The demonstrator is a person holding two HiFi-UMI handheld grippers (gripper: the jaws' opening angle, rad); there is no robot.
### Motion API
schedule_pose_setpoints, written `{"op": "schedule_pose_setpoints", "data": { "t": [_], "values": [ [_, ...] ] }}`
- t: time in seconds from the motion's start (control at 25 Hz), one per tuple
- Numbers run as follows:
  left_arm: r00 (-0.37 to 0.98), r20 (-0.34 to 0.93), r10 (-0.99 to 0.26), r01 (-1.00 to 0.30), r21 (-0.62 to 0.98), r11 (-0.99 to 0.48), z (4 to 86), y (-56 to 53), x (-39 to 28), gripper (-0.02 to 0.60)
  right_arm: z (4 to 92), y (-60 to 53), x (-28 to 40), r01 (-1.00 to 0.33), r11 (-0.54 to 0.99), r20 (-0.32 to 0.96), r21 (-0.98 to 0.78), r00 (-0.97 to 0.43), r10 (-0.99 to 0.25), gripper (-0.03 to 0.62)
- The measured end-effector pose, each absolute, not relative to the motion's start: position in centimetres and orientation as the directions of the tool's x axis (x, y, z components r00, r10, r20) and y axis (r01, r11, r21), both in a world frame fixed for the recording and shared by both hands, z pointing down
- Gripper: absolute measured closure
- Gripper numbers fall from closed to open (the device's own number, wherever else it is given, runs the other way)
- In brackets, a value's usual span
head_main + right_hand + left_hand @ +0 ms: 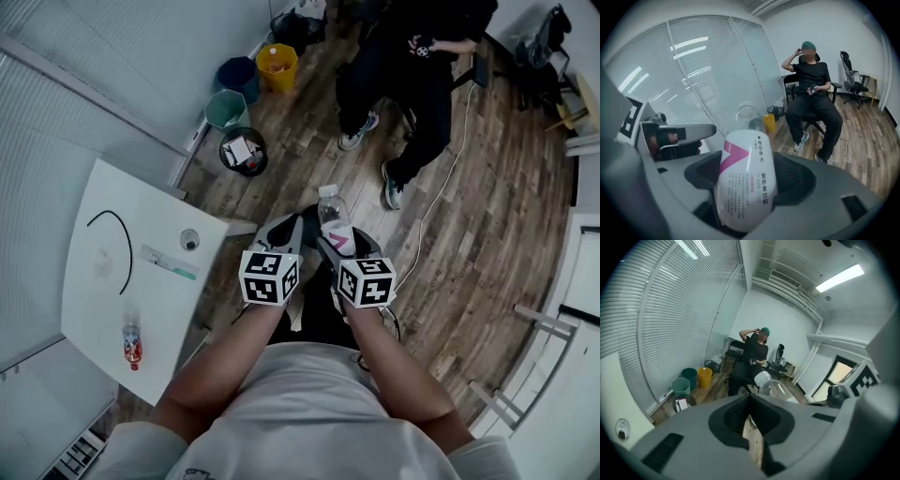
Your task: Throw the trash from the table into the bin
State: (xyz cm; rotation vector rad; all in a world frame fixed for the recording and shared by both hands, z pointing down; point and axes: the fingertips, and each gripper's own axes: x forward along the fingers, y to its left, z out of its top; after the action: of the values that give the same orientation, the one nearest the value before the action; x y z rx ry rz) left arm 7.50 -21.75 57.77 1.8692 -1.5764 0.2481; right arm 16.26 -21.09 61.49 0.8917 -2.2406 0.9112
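My right gripper point(335, 240) is shut on a clear plastic bottle point(331, 220) with a white and pink label, held over the wooden floor; in the right gripper view the bottle point(746, 180) fills the space between the jaws. Just left of it, my left gripper point(284, 236) is shut and holds nothing point(750, 401). A black mesh bin point(243, 151) with paper in it stands on the floor ahead, beyond the table corner. On the white table point(103, 197) at my left lie a small red-labelled bottle point(132, 343), a wrapper point(170, 262) and a small round item point(189, 239).
Teal point(226, 109), blue point(236, 73) and yellow point(277, 67) bins stand along the blinds behind the black one. A person in black sits on a chair point(412, 66) ahead, with a cable trailing over the floor. A black cord point(120, 234) lies on the table.
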Motion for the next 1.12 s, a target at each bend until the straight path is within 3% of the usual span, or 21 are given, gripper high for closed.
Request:
{"op": "schedule_pose_setpoints", "data": {
  "t": [0.56, 1.12],
  "values": [
    [0.266, 0.653, -0.709, -0.914, 0.405, 0.031, 71.9, -22.2, 10.1, 0.575, 77.3, -20.9, 19.1, -0.754, 0.492, 0.805, -0.435, -0.571, -0.162, 0.247],
    [0.250, 0.737, -0.628, -0.904, 0.411, 0.122, 89.4, -21.5, 12.1, 0.575, 93.1, -20.6, 20.3, -0.779, 0.437, 0.850, -0.450, -0.523, -0.056, 0.247]
  ]
}}
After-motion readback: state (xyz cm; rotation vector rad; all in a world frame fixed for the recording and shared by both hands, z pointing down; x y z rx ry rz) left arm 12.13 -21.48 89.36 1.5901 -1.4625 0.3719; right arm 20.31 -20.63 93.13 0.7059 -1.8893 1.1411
